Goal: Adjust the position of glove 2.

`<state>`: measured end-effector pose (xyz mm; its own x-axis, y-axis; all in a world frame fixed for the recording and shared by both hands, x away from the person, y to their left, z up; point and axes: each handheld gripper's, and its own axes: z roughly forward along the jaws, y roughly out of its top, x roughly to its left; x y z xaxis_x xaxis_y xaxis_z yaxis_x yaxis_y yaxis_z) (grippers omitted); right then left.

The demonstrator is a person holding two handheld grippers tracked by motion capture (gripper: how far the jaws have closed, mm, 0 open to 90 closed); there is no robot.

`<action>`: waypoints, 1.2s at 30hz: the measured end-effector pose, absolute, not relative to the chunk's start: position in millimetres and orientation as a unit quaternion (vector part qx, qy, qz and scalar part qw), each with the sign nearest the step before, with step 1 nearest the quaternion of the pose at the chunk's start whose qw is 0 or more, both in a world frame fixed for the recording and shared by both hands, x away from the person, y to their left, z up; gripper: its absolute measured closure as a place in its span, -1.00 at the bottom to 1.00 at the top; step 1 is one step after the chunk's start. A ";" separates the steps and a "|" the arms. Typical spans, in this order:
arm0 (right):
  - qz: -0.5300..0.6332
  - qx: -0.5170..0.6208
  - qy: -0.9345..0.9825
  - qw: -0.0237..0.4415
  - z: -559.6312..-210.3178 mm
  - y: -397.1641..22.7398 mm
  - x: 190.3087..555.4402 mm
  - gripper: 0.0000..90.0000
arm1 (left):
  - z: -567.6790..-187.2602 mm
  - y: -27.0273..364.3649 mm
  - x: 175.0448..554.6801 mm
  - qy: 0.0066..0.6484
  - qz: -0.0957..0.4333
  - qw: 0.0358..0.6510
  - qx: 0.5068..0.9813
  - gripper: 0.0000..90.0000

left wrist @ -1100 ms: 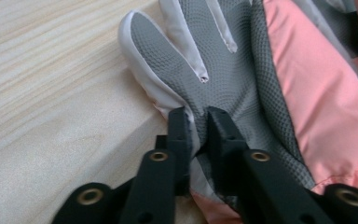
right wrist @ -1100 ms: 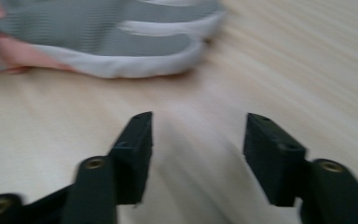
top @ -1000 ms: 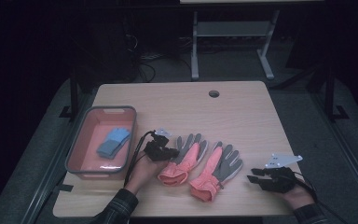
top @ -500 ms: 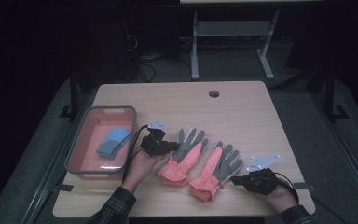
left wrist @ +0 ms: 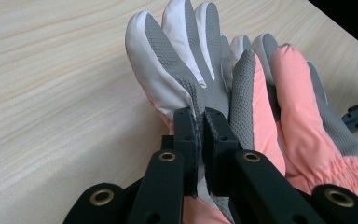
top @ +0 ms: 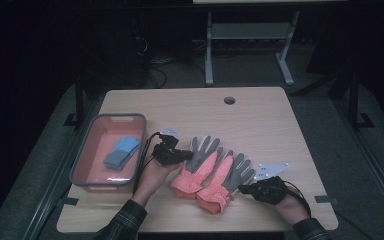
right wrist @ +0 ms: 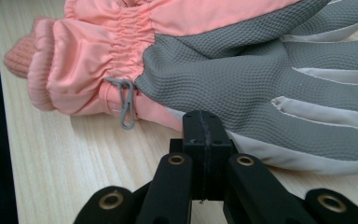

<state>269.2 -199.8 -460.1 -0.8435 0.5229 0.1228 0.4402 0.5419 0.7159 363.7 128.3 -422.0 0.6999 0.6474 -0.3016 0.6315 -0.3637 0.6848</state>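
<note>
Two pink and grey gloves lie palm up, side by side, near the table's front edge. My left gripper is shut on the near edge of the left glove. In the left gripper view a fold of grey palm fabric is pinched between the jaws of the left gripper, and the left glove's fingers point away. My right gripper sits at the right glove's side. In the right gripper view the right gripper is shut, pads together, its tip against the right glove's lower edge.
A grey-rimmed pink bin stands at the left with a blue folded item in it. A cable hole sits at the table's back. A grey clip hangs from the right glove's cuff. Bare wood lies behind the gloves.
My right hand has moved left, up to the right glove. The left hand and its glove have stayed about where they were.
</note>
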 end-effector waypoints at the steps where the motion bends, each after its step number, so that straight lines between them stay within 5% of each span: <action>1: 0.392 0.275 0.876 0.052 -459.7 -198.0 269.0 1.00 | -420.9 128.0 363.7 0.383 0.007 0.412 0.827 0.88; 36: 0.398 0.248 0.881 0.061 -462.1 -140.2 290.4 1.00 | -377.3 91.2 333.7 0.330 0.005 0.436 0.837 0.88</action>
<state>290.4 -140.2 -462.1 -0.8693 0.4859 0.0910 0.3894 0.5597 0.7315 333.7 91.2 -377.3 0.7822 0.5569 -0.2793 0.5483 -0.4025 0.7330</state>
